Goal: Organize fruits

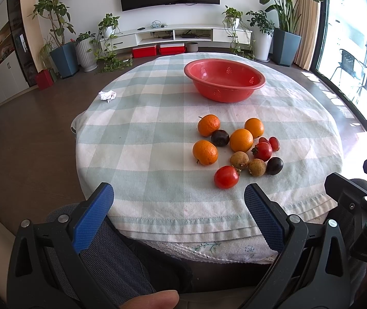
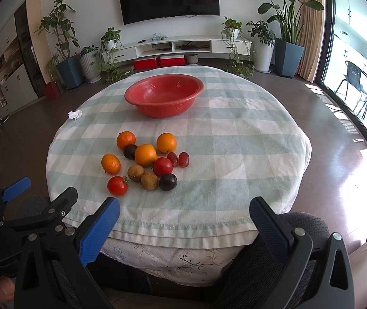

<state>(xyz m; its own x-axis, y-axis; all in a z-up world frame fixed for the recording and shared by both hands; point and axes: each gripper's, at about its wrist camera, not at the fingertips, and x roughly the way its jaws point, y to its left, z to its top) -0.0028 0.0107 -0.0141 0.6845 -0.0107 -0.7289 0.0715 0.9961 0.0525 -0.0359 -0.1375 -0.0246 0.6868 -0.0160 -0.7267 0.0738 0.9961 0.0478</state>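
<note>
Fruits (image 1: 237,152) cluster on checked tablecloth (image 1: 145,134), near empty red bowl (image 1: 224,80).

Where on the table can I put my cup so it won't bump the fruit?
Bare cloth lies right of the fruit pile, out to the table's right edge, and left of it toward the crumpled tissue. Between the pile and the red bowl is a narrower strip. The pile itself is crowded.

We see a round table (image 1: 137,139) under a pale green checked cloth. Ahead of our left tongs (image 1: 178,198) lies a cluster of fruit (image 1: 237,149); beyond it stands a red bowl (image 1: 224,80), with a crumpled white tissue (image 1: 107,95) far left.
</note>
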